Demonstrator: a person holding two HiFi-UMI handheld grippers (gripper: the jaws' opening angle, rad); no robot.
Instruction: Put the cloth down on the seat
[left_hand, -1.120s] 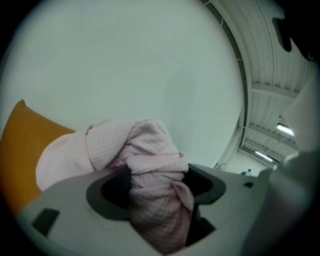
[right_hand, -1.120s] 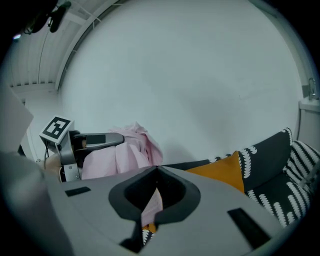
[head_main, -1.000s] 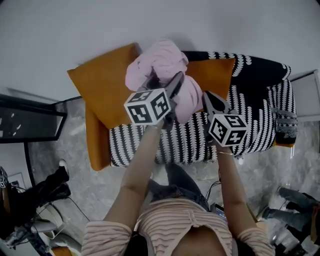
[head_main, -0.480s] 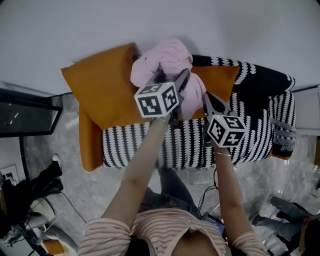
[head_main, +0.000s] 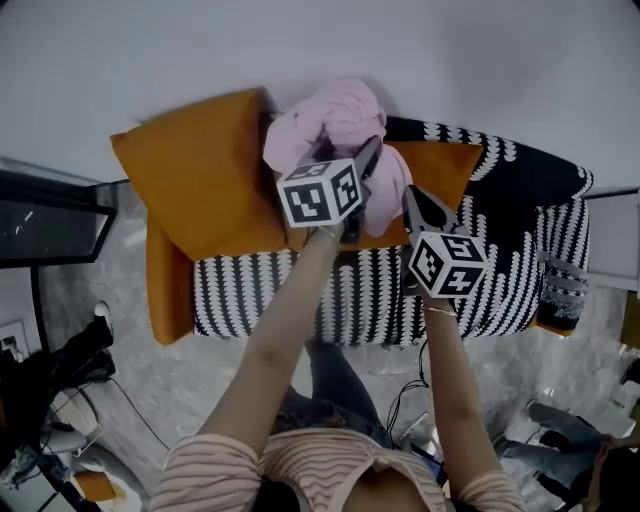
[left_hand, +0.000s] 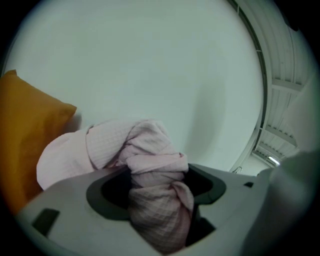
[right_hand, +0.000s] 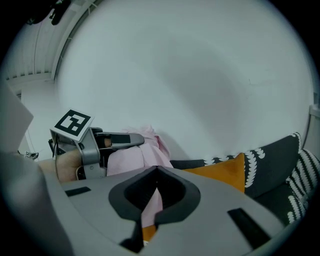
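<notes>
A bunched pink cloth (head_main: 335, 115) hangs over the back of the sofa, above the black-and-white striped seat (head_main: 370, 290). My left gripper (head_main: 352, 165) is shut on it; in the left gripper view a twisted fold of the cloth (left_hand: 150, 165) fills the space between the jaws of that gripper (left_hand: 156, 177). My right gripper (head_main: 412, 197) is just right of the cloth, over the seat, with its tips together (right_hand: 157, 170). The right gripper view shows the cloth (right_hand: 142, 150) and the left gripper (right_hand: 135, 140) to the left.
A large orange cushion (head_main: 200, 180) leans at the sofa's left end, and a second orange cushion (head_main: 440, 165) lies against the patterned back. A white wall stands behind. A black table (head_main: 50, 225) and dark clutter (head_main: 60, 360) are on the marble floor at left.
My left gripper has drifted slightly right and up in view with the cloth still in it. The head view has shifted a little over the sofa. The right gripper has hardly moved.
</notes>
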